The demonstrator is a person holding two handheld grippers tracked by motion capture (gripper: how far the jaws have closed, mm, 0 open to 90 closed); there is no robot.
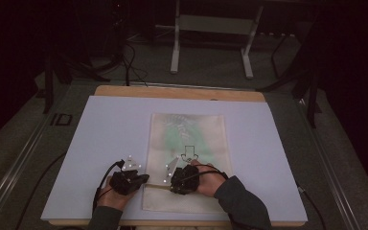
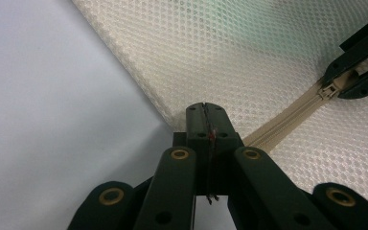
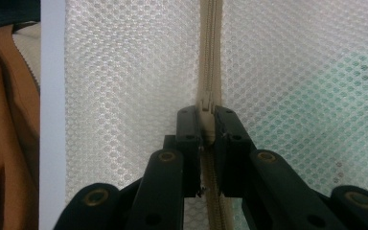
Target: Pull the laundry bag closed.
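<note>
- High view: hands cover both grippers; the mesh bag (image 1: 188,143) lies mid-counter (image 1: 100,143), its contents a green blur.
- Left gripper (image 2: 205,111) is clamped on the bag's corner edge beside open white surface.
- Right gripper (image 3: 206,122) pinches the zipper pull (image 3: 206,106) on the beige zipper (image 3: 210,48).

A dim room: grey carpeted floor (image 1: 211,72) lies beyond the pale wooden table (image 1: 179,92) under its white sheet (image 1: 110,139). A white metal stand (image 1: 211,28) rises behind; black cables (image 1: 132,62), probably, trail nearby.
</note>
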